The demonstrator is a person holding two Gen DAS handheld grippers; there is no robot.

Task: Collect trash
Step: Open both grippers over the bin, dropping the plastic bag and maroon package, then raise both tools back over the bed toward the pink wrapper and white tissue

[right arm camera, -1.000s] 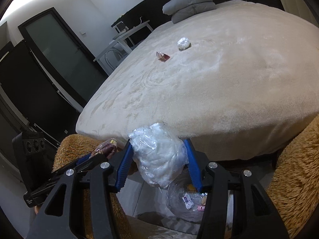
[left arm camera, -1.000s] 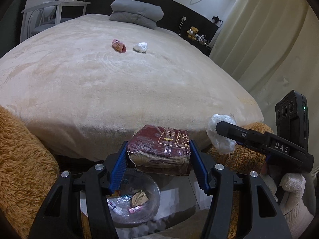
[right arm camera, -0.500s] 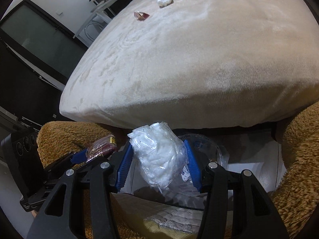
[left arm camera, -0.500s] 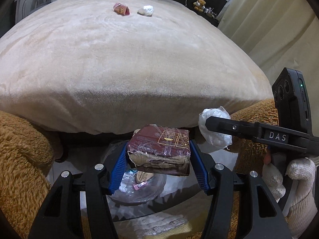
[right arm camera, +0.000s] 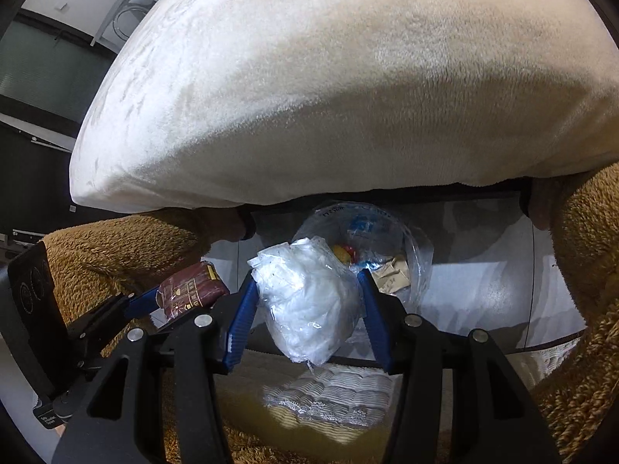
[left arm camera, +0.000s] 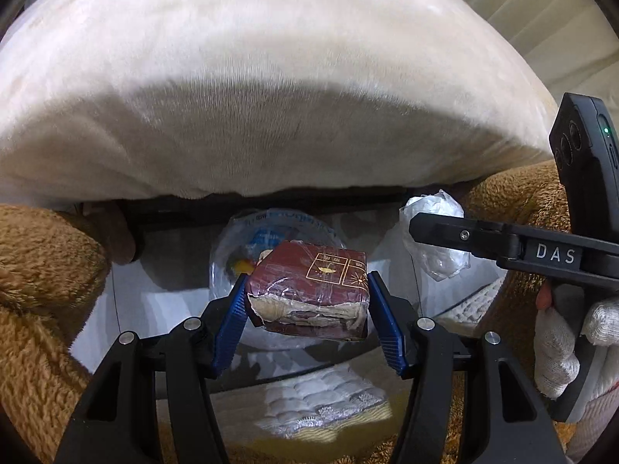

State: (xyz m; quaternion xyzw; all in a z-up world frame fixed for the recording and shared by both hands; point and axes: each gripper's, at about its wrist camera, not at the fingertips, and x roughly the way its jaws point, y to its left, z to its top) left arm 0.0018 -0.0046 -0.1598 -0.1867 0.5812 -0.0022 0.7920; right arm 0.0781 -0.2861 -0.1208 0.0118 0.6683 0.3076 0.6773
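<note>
A dark red packet, wrapped in wrinkled film with gold printing on top and a torn pale edge along its front, sits clamped between the blue pads of the left tongs. It hangs above a clear plastic trash bag standing open on the pale floor, just in front of the bed. Inside the bag lie scraps: something yellow, something red, a bit of blue print and a crumpled tan paper.

Beside it, a crumpled wad of clear plastic film is squeezed between the pads of the right tongs, held over the near rim of the same bag. In the left wrist view that wad shows to the right of the red packet, with the black finger marked DAS across it and a white-gloved hand on the handle.

The bed fills the upper part of both views under a cream plush blanket. Fuzzy brown fabric flanks the floor on either side, and a white quilted mat lies near the bottom edge
</note>
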